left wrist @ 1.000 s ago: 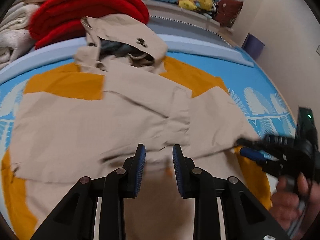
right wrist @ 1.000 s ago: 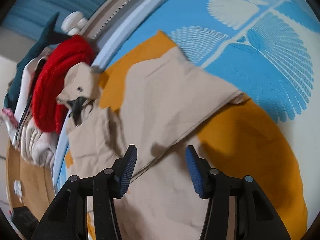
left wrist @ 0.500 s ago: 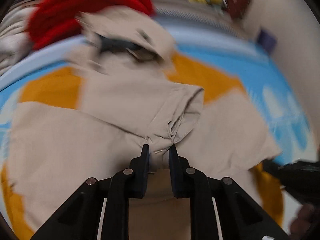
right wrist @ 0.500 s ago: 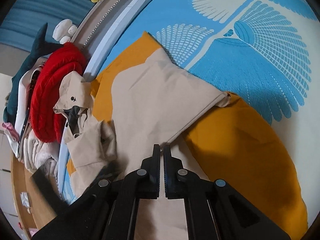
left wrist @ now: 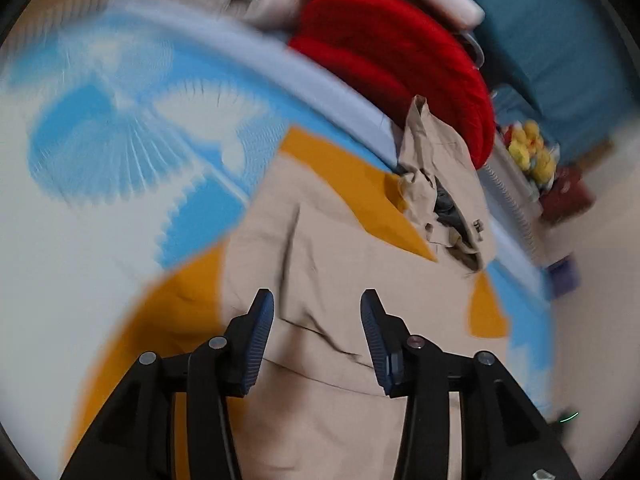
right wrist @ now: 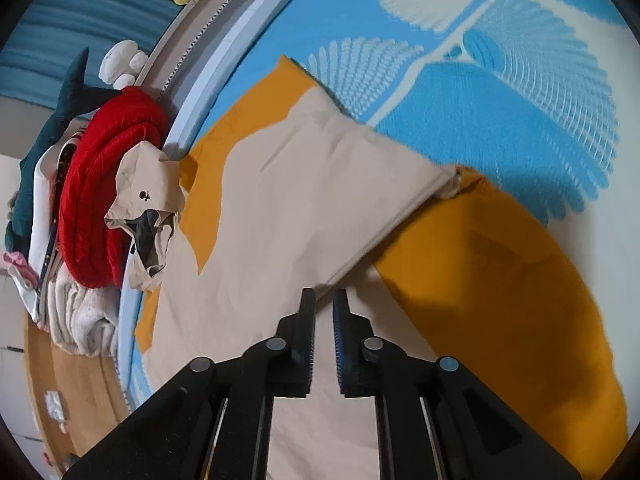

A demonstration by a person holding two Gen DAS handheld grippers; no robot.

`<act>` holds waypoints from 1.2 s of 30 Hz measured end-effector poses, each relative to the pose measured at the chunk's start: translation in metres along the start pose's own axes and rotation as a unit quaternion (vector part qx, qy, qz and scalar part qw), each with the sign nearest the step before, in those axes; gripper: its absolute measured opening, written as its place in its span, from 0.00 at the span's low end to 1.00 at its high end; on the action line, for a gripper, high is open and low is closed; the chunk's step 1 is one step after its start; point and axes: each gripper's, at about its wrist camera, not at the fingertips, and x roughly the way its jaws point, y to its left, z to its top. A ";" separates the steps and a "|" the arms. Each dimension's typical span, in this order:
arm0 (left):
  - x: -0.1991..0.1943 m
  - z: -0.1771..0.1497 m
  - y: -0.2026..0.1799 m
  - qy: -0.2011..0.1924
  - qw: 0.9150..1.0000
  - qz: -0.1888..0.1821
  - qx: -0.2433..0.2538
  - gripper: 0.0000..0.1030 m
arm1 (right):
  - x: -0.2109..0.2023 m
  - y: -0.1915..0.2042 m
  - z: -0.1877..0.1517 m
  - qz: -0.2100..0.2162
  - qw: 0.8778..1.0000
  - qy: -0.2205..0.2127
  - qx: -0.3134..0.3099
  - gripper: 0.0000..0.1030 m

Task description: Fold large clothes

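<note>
A large beige hooded jacket (left wrist: pixel 340 260) lies spread on the bed over an orange cloth (left wrist: pixel 168 320), its hood (left wrist: pixel 440 168) toward the headboard. My left gripper (left wrist: pixel 318 320) hovers over the jacket body, its jaws opening and nothing between the pads; this view is blurred. In the right wrist view the jacket (right wrist: pixel 300 200) has a sleeve folded across it, with the cuff (right wrist: pixel 452 184) at the orange cloth's (right wrist: pixel 500 280) edge. My right gripper (right wrist: pixel 324 312) sits low at the sleeve's folded edge. Its jaws are opening by a narrow gap, and no cloth is visibly pinched.
A red knitted blanket (right wrist: pixel 104 184) and a pile of pale clothes (right wrist: pixel 80 320) lie by the hood at the bed's head. Yellow plush toys (left wrist: pixel 532 152) sit on a ledge behind. The blue and white patterned sheet (right wrist: pixel 500 100) surrounds the jacket.
The left gripper let go of the bunched cloth it had pinched, swung to the left and rolled, jaws now wide. The right gripper stayed put, closed, then parted slightly.
</note>
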 end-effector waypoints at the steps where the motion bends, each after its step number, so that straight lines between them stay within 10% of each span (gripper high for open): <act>1: 0.006 0.002 0.003 0.009 1.000 -0.012 -0.005 0.39 | 0.002 0.000 -0.001 0.000 1.000 0.003 0.002 0.11; 10: 0.053 -0.008 0.011 0.038 0.999 0.016 0.001 0.39 | -0.002 0.010 -0.005 0.001 1.000 0.005 -0.005 0.11; 13: 0.053 -0.015 0.004 0.024 0.998 0.037 0.035 0.07 | -0.003 0.016 -0.008 0.001 1.000 0.004 -0.018 0.11; 16: 0.043 -0.015 0.000 -0.002 0.997 0.057 0.047 0.04 | -0.002 0.019 -0.012 -0.002 1.000 0.008 -0.019 0.11; 29: 0.012 -0.026 -0.044 -0.069 0.975 0.183 0.109 0.18 | -0.018 0.052 -0.017 -0.024 0.992 -0.057 -0.109 0.15; 36: 0.075 -0.038 -0.022 0.045 0.973 0.186 0.130 0.24 | 0.018 0.040 -0.005 -0.067 0.990 -0.025 -0.118 0.21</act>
